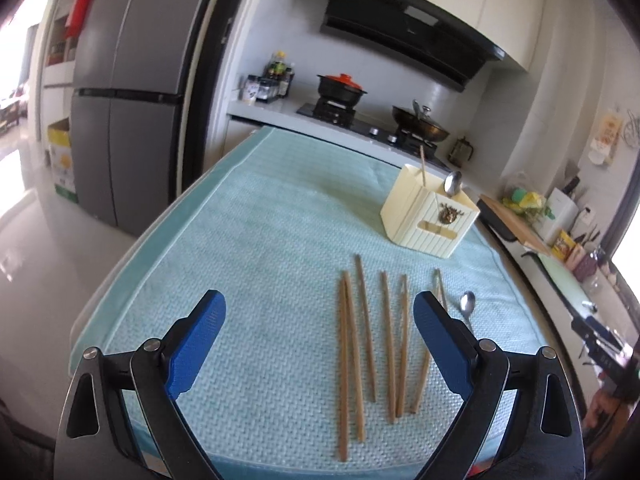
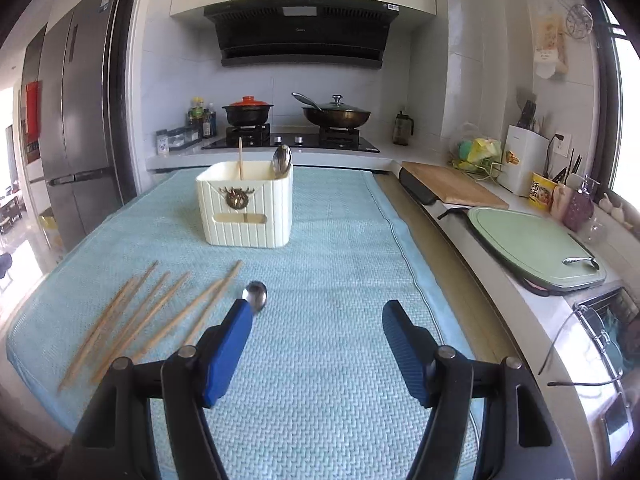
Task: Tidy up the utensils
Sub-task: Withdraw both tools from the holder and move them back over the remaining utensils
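hovering over the towel, left gripper and right gripper gape wide, both empty

Bare towel (holder beyond)

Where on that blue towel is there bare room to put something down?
The towel is bare left of the chopsticks, from the near edge to the far one. It is also bare right of the loose spoon, up to the towel's right edge, and right of the cream holder. The chopsticks and spoon crowd the near strip between.
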Demonstrator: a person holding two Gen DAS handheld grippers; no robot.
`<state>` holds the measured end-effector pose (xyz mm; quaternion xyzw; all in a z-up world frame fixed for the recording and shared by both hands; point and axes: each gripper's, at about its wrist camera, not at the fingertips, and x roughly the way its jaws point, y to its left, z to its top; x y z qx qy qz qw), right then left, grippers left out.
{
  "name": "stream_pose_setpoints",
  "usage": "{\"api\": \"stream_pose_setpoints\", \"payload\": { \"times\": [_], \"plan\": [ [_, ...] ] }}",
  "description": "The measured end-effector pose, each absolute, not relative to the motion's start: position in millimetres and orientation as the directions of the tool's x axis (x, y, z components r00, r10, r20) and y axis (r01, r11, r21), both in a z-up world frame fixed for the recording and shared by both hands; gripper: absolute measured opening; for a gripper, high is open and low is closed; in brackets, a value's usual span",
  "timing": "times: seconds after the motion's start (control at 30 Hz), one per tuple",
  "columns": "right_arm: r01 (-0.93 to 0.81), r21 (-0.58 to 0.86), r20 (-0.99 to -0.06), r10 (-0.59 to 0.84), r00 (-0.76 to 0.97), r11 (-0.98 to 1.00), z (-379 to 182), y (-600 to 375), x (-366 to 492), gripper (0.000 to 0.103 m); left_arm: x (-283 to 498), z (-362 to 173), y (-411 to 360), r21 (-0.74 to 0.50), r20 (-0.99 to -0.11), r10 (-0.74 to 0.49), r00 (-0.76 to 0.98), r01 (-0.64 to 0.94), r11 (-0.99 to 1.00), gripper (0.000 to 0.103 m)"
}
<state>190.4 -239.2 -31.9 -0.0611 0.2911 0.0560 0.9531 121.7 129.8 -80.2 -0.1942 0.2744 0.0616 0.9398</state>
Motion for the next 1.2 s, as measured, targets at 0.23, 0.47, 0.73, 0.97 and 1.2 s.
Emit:
{"api": "stream_pose_setpoints", "payload": {
  "times": [0.23, 0.47, 0.73, 0.97, 1.2],
  "plan": [
    [-0.141, -0.13, -0.525, 0.052, 0.85, 0.981, -39.3, -239.3, 156.5, 0.069, 127.3, -93.9, 86.4, -0.168, -0.567, 0.029, 0.823, -0.15, 0.974, 0.096],
    [-0.227, -0.108, -0.553, 0.132, 0.823, 0.968, -52.2, -214.4, 154.9, 0.069, 128.2, -109.7, 55.8, -0.151, -0.629, -0.033, 0.777, -0.08, 0.985, 0.102],
    [-0.27, -0.103, -0.575, 0.164, 0.802, 0.957, -64.9, -198.6, 155.0, 0.069, 116.1, -108.9, 58.3, -0.148, -0.628, -0.027, 0.778, -0.085, 0.985, 0.102],
    [-0.284, -0.128, -0.587, 0.158, 0.794, 0.95, -69.6, -194.4, 148.3, 0.069, 107.0, -103.8, 68.7, -0.166, -0.588, -0.023, 0.809, -0.093, 0.982, 0.102],
    [-0.281, -0.154, -0.58, 0.144, 0.802, 0.947, -72.1, -192.3, 140.2, 0.069, 117.5, -113.7, 64.3, -0.197, -0.623, -0.076, 0.778, -0.062, 0.978, 0.102]
  ]
}}
